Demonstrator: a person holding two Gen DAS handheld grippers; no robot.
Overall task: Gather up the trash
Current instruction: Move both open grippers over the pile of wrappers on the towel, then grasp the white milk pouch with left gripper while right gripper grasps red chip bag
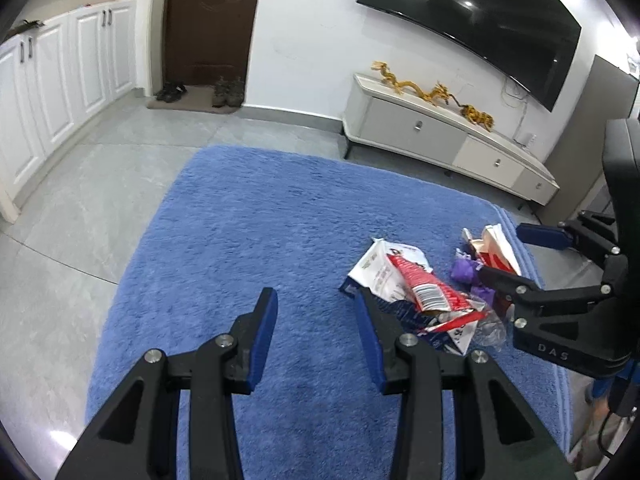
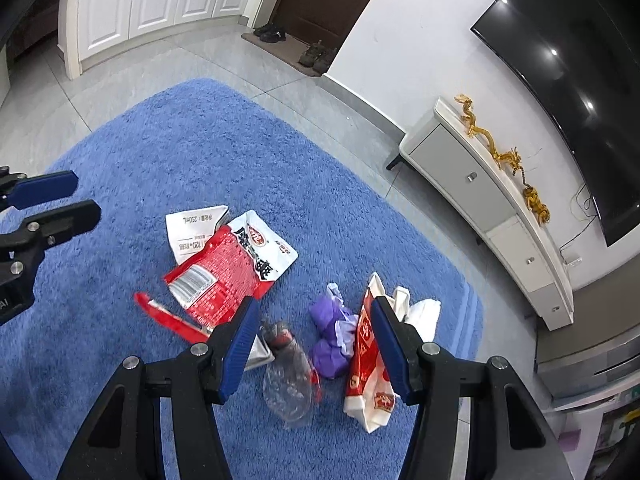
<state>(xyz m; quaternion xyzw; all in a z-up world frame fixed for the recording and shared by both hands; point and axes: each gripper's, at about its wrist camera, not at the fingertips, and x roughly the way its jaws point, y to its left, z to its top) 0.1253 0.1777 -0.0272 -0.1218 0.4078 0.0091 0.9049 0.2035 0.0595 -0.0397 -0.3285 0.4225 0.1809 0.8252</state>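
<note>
Fingers of both the left gripper (image 1: 316,336) and the right gripper (image 2: 316,344) stand spread, pinching nothing. Trash lies on the blue rug (image 2: 200,140): a red snack bag (image 2: 228,272), crushed bottle (image 2: 288,376), purple wad (image 2: 330,340) and red-and-white wrapper (image 2: 366,376) near the rug's corner.

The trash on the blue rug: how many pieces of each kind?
Snack bags: 2 (red-and-white, red-and-cream)
White carton: 1
Clear bottle: 1
Purple wad: 1
White tissue: 1
Red strip: 1
Total: 7
</note>
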